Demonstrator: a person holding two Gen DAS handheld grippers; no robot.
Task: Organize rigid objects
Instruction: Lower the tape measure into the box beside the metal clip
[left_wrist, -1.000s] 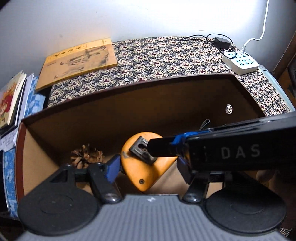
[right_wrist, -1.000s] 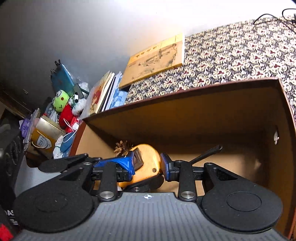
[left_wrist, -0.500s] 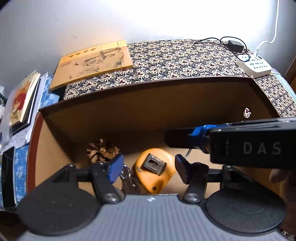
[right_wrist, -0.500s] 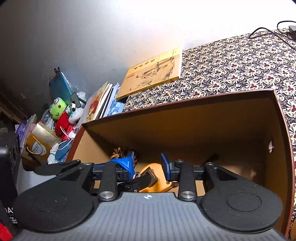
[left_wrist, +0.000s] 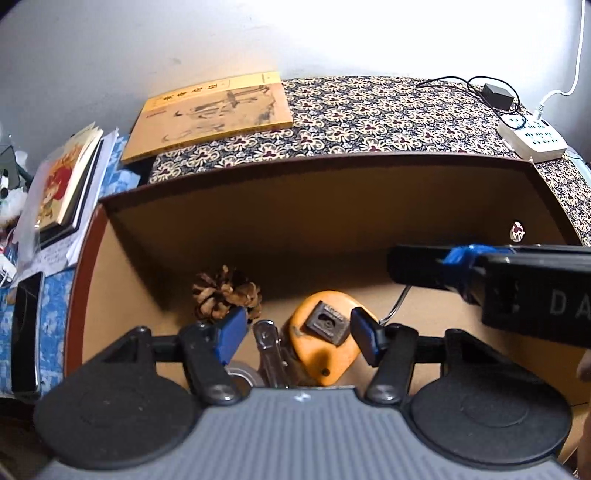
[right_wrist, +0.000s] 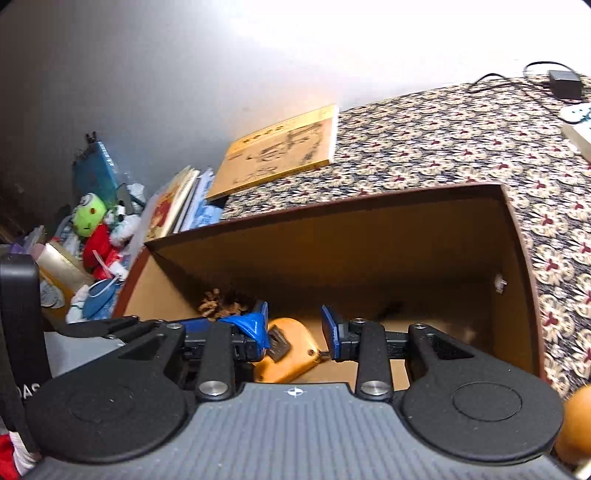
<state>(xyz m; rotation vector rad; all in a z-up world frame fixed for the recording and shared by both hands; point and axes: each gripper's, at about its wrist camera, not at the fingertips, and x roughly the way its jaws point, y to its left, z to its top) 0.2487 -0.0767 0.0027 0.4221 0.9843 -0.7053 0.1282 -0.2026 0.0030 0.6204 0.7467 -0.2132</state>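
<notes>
An orange rounded-wedge object (left_wrist: 325, 343) with a dark square metal plate (left_wrist: 327, 326) on its top face lies on the floor of the open cardboard box (left_wrist: 258, 229), near the front. A brown pine cone (left_wrist: 225, 293) sits just beside it, closer to the box's back-left corner

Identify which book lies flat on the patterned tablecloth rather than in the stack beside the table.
The yellow book with ink drawings on its cover. It lies alone, flat on the floral cloth behind the cardboard box; the others are stacked off the cloth's edge.
</notes>
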